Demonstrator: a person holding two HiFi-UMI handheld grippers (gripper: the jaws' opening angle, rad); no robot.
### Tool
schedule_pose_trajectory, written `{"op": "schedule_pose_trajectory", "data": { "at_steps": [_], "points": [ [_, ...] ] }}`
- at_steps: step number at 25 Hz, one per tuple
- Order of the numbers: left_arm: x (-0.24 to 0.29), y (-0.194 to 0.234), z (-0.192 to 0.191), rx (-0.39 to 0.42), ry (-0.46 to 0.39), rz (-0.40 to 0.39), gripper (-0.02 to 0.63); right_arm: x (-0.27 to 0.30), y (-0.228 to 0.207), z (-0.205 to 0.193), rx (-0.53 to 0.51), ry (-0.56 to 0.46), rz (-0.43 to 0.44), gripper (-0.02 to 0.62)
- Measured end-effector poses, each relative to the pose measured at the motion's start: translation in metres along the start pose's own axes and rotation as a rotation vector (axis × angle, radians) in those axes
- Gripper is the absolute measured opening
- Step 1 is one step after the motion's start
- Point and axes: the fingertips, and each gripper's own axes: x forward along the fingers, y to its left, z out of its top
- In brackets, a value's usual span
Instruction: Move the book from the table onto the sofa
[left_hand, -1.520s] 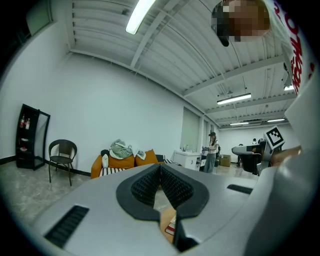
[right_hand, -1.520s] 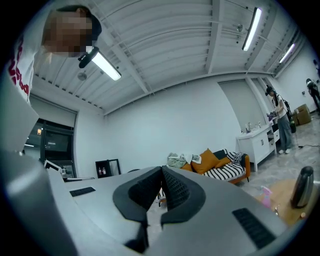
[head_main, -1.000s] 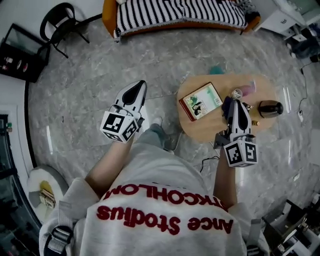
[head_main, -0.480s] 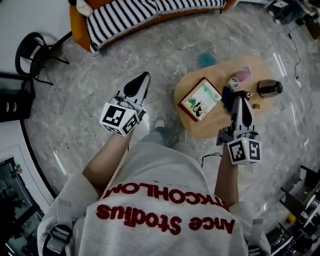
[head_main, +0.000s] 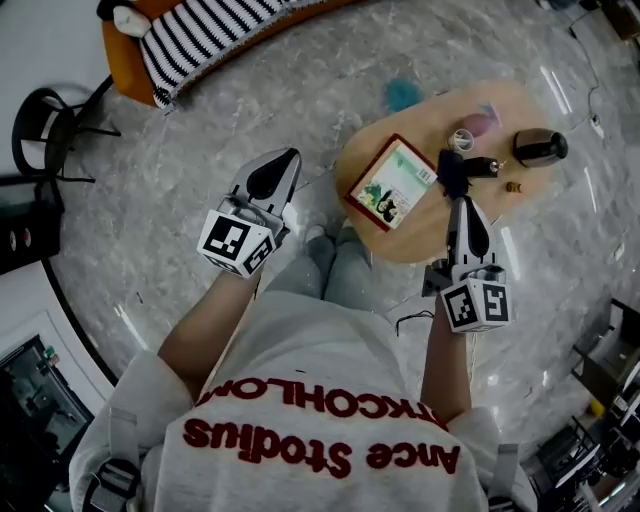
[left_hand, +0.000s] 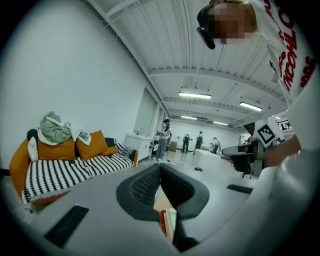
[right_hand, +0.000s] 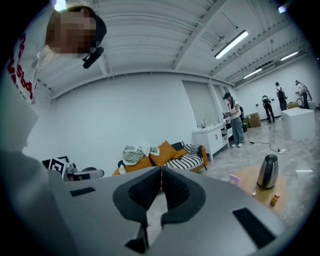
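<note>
Left hand-held gripper (head_main: 290, 156), right hand-held gripper (head_main: 462, 202): jaws together.

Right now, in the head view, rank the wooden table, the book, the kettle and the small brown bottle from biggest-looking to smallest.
1. wooden table
2. book
3. kettle
4. small brown bottle
All stand on one tabletop, so nearness hardly skews this.

a round wooden table (head_main: 415, 232) carries a book (head_main: 390, 184), a kettle (head_main: 540, 147) and small bits.

floor (head_main: 220, 120): grey marble | wall (right_hand: 125, 112): white | ceiling strip lights (left_hand: 195, 95) | white cabinet (right_hand: 210, 141)
</note>
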Motion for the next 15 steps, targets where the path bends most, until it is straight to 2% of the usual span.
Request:
{"op": "schedule_pose_trajectory", "data": {
  "at_steps": [7,15],
  "points": [
    [0.057,-0.026,-0.048,0.002,0.064,-0.063,0.017,0.028,-0.045,-0.064,0.044,0.136,-0.001,0.028],
    [0.122,-0.041,-0.131,0.008,0.188,-0.092,0.017,0.053,-0.108,-0.163,0.135,0.314,-0.024,0.028]
  ]
}}
